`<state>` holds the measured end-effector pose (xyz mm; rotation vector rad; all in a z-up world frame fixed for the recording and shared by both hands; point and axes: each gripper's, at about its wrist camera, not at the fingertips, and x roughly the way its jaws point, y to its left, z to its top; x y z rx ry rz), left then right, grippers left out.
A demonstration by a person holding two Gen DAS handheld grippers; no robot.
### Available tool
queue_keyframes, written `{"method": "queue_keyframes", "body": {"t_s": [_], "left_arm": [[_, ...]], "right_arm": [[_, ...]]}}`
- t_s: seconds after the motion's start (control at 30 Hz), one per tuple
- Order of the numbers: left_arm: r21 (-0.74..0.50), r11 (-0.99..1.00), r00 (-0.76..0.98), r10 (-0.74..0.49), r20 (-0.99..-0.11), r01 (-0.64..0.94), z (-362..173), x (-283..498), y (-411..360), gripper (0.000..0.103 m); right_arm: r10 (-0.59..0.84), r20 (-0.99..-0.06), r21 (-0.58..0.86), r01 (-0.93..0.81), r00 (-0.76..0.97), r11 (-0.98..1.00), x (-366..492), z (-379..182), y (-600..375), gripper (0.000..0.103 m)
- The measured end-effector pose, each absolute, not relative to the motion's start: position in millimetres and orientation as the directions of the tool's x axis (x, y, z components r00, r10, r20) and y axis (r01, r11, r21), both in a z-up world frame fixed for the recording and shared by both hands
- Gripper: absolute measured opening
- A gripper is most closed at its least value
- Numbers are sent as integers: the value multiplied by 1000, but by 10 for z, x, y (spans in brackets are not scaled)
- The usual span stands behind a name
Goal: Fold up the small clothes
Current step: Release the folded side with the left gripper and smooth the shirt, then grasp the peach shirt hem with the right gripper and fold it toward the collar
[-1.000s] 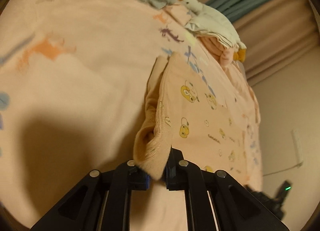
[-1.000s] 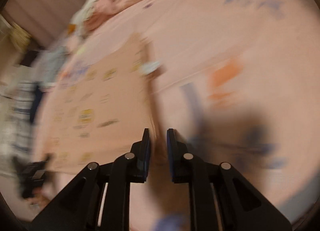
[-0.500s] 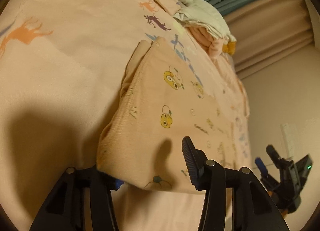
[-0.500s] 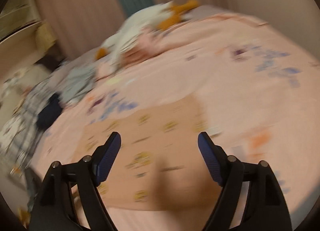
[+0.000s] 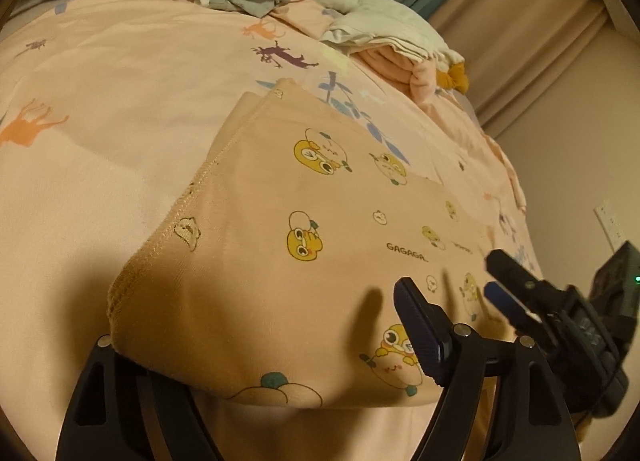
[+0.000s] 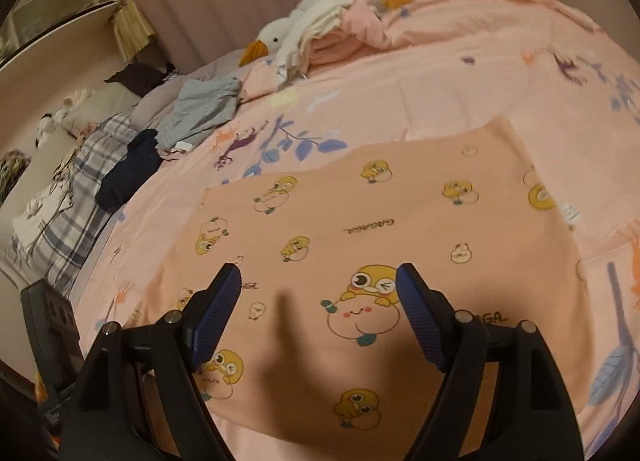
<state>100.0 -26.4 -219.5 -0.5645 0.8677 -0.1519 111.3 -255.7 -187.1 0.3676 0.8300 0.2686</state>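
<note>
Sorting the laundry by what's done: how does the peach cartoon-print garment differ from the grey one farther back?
The peach garment lies flat and smoothed, with straight edges; the grey garment sits crumpled in a heap. The peach one carries yellow cartoon figures; the grey one is plain. The peach one lies just ahead of both open grippers; the grey one is far back near the goose plush. Both rest on the pink bedsheet.

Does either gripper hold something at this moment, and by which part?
Nothing is held. The left gripper and the right gripper are both open over the peach garment, which lies flat on the bed.
</note>
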Motion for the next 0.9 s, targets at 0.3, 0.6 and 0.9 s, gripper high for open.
{"method": "queue_keyframes", "body": {"t_s": [0.3, 0.6, 0.9], "left_arm": [[-579, 806, 639, -383, -667, -120, -2199, 1019, -190, 75], [-569, 800, 677, -314, -666, -189, -2238, 1135, -155, 45], [-325, 929, 745, -91, -661, -175, -2042, 1147, -469, 19]], "right_arm": [[423, -724, 414, -148, 545, 898, 1178, -2107, -2391, 30], [486, -727, 519, -76, 484, 851, 1220, -2190, -2618, 16], [621, -641, 683, -34, 451, 729, 1229, -2345, -2851, 11]]}}
